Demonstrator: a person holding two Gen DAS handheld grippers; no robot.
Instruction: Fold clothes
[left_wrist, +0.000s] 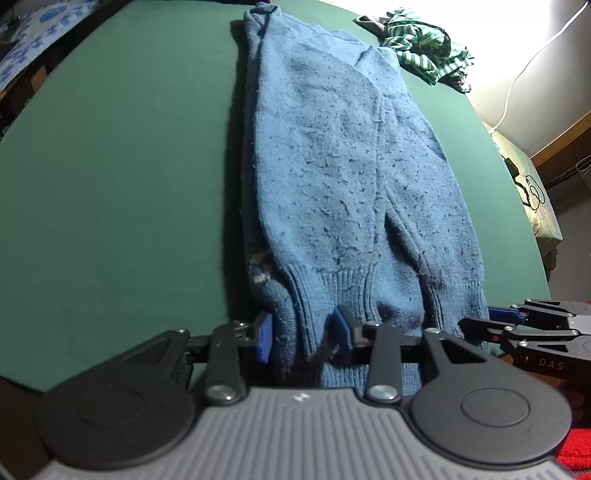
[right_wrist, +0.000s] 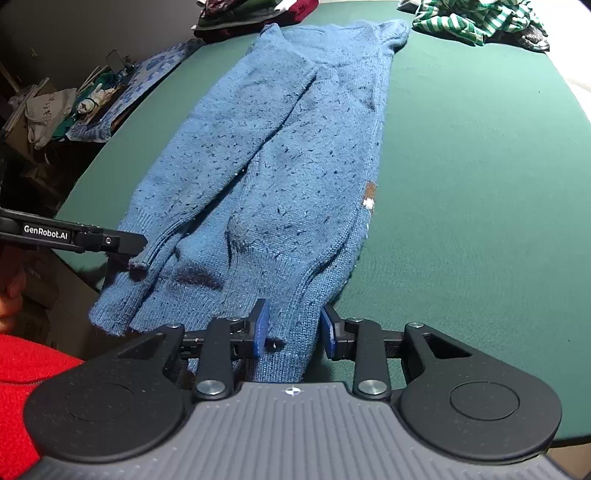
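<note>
While a blue speckled knitted sweater (left_wrist: 332, 177) lies lengthwise on a dark green cloth-covered table (left_wrist: 110, 184), folded into a long narrow strip with its sleeves laid over its body, both handheld grippers sit at its ribbed hem, the end nearest the person. The left gripper (left_wrist: 304, 336) has its two blue-padded fingers (left_wrist: 265, 334) spread on either side of a bunched stretch of hem; the knit fills the gap, but whether the pads actually press it cannot be told. The right gripper (right_wrist: 293, 330) straddles the hem's other corner the same way, its blue pads (right_wrist: 261, 326) parted with fabric between them, and its grip is equally uncertain. Beyond the sweater's far collar end, off to one side, a crumpled green-and-white striped garment (right_wrist: 476, 18) rests on the table. On the other side of that collar end sits a pile of dark red and mixed clothes (right_wrist: 251, 14). Near the hem, a red sleeve (right_wrist: 22, 391) of the person shows at the frame edge.
</note>
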